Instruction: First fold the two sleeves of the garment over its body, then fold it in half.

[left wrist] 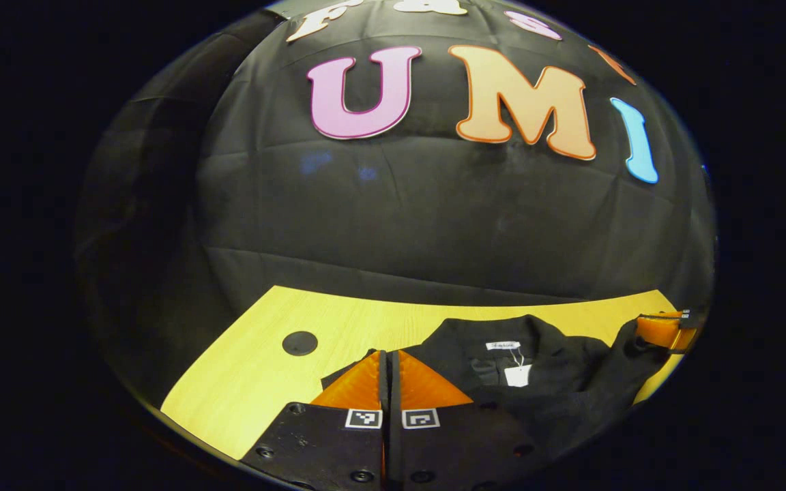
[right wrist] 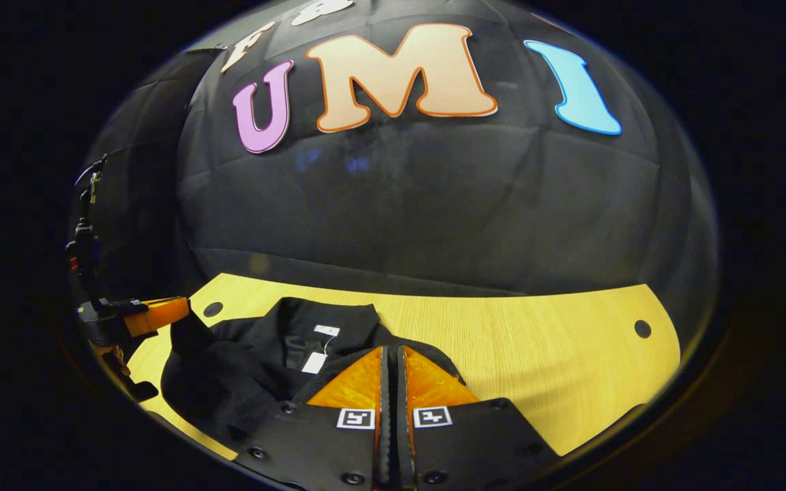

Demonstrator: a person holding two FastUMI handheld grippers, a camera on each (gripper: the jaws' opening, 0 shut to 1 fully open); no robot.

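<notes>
The black garment [left wrist: 502, 382] lay bunched on the pale wood tabletop [left wrist: 243, 368], collar toward the far wall. A small white neck label [left wrist: 503, 346] sat inside the collar, its print too small to read, and a white hang tag [left wrist: 518, 375] dangled just below it on a thread. In the right gripper view the same label [right wrist: 326, 330] and tag [right wrist: 314, 363] showed, just as unreadable.

The left claw [left wrist: 389, 382] was at the garment's left edge, fingers clenched together with only a thin slit between them; whether cloth was pinched in there could not be told. The right claw [right wrist: 389, 378] was clenched the same way at the garment's right edge, with dark fabric lying right at the fingertips, and again the grip itself was hidden. Each claw also appeared far off in the other's view, at the opposite side of the garment [right wrist: 243, 368].

The tabletop [right wrist: 536, 354] was light wood grain with round dark holes [left wrist: 299, 343] near its corners. Behind it hung wrinkled black cloth [left wrist: 400, 218] as the booth's wall.
</notes>
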